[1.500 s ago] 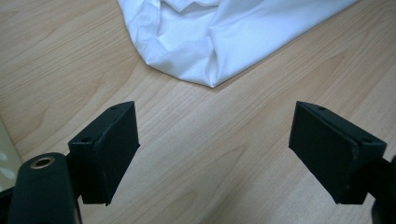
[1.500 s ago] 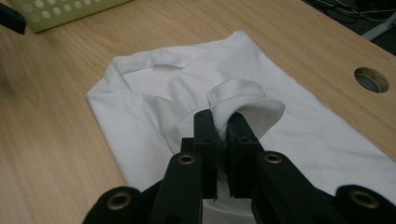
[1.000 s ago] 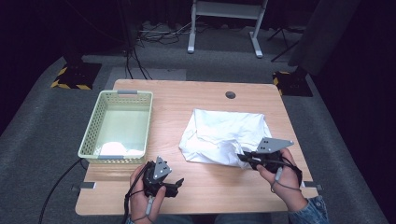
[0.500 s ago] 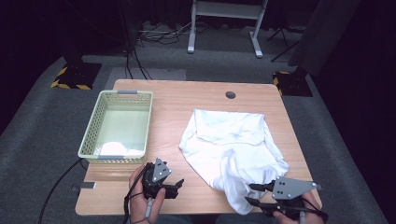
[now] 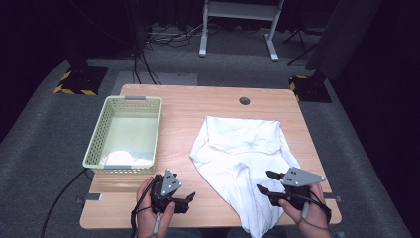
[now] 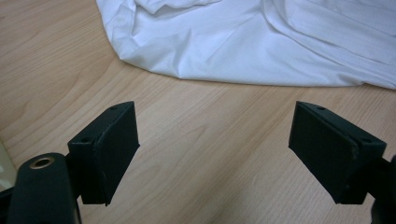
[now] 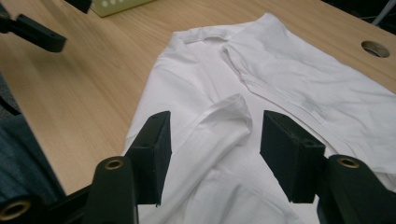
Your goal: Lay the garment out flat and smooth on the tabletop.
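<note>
Right gripper (image 5: 263,182): at the near right of the table (image 5: 198,106), jaws apart, having just been opening. In the right gripper view a raised fold of the white shirt (image 7: 280,84) lies between the two pads, and neither pad presses on it. The jaws point left across the cloth.

Left gripper (image 5: 188,201): at the near edge, left of centre, held in the person's left hand (image 5: 148,215). Jaws wide apart over bare wood, nothing between them. In the left gripper view the shirt's (image 6: 243,42) hem lies ahead of the pads, apart from them.

Shirt (image 5: 242,148): spread on the right half of the table, upper part lying flat toward the far side, lower part drawn toward the person, with one end hanging over the near edge just left of the right hand (image 5: 309,213).

Basket (image 5: 99,134): pale green, on the left half of the table, well apart from the shirt. Something white lies at its near end; too small to tell what.

A round hole (image 5: 244,100) sits in the tabletop near the far edge.
</note>
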Motion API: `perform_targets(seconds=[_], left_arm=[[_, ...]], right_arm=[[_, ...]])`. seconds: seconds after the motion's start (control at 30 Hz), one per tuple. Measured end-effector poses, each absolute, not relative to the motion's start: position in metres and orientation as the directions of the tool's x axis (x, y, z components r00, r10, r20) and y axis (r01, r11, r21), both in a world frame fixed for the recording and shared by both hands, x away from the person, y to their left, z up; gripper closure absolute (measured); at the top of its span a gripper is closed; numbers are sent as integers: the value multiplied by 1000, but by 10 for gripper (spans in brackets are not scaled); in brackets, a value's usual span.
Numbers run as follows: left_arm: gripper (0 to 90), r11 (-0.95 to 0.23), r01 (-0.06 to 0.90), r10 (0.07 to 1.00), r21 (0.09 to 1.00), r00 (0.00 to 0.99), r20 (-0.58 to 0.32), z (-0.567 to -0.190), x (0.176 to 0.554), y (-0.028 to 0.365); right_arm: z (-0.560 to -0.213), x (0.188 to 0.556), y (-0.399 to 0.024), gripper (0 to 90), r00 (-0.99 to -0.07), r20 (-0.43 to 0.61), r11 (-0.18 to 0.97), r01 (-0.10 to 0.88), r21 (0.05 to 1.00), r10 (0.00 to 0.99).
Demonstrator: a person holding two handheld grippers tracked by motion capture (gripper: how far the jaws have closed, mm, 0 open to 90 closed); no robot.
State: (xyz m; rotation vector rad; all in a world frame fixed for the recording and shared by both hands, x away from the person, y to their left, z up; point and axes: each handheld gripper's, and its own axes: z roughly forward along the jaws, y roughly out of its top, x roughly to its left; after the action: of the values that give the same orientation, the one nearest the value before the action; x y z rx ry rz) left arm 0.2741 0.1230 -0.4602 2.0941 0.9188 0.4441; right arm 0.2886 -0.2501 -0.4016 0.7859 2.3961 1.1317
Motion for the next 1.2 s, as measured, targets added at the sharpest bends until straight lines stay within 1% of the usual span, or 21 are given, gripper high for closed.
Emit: perform_targets(seconds=[0.17,0.4,0.57,0.73,0.77,0.87,0.9,0.93,1.2], left_arm=[[154,-422,465,747,779,665,7,-460,268,129],[154,-412,476,764,777,645,10,-461,261,137],[154,-402,483,774,778,633,7,-461,258,144],[154,-395,485,780,780,626,6,-460,255,147],[154,-397,486,780,779,626,7,-460,255,147],[154,-397,484,779,780,627,8,-460,256,147],[154,-398,484,778,779,629,7,-460,256,147],[154,-399,483,775,779,632,6,-460,256,147],[154,-392,478,776,786,631,3,-459,257,147]], right_arm=[[-413,312,-241,439,-765,-92,538,357,764,637],[-430,341,-225,441,-772,-94,573,378,727,628],[-444,357,-215,406,-763,-91,579,400,710,639],[-458,373,-204,406,-765,-75,587,424,690,640],[-460,376,-202,438,-766,-76,593,426,683,639],[-464,381,-198,713,-797,-73,631,415,655,600],[-464,381,-196,821,-805,-76,639,405,654,589],[-463,380,-195,869,-814,-84,649,390,653,575],[-439,358,-186,879,-841,-82,625,328,708,535]])
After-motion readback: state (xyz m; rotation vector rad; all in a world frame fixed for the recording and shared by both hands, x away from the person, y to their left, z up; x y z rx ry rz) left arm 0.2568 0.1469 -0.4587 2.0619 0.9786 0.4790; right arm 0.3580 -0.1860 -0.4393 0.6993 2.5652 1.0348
